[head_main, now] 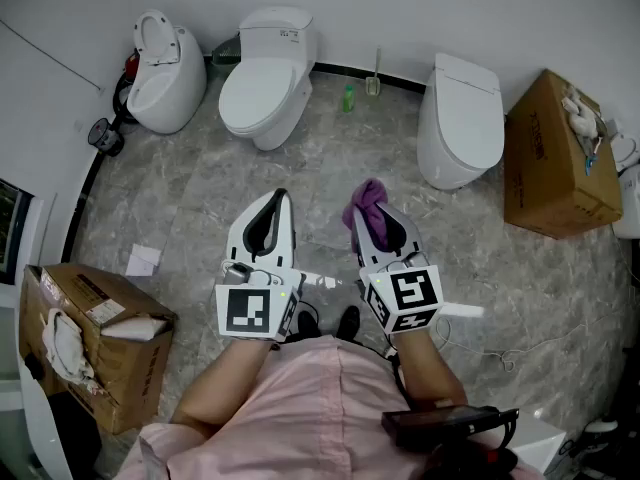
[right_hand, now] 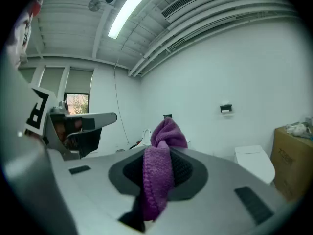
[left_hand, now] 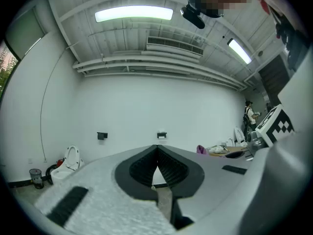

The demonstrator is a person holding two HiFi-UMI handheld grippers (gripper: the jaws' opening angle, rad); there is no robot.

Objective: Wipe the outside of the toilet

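On the grey floor (head_main: pixel 200 198), the middle toilet (head_main: pixel 262 80) stands by the far wall (head_main: pixel 400 8), well ahead of both tongs. The left tongs (head_main: pixel 278 200) are pressed together, empty. The right tongs (head_main: pixel 372 214) pinch a purple cloth (head_main: pixel 367 194).

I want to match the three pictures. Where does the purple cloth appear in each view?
Head view: the purple cloth is just right of centre, sticking out of the right gripper.
Left gripper view: only a small purple tip shows right of centre, likely the same cloth.
Right gripper view: centre, clamped between the jaws.
Shared landmark: the closed white toilet, at the right in both the head view and the right gripper view.
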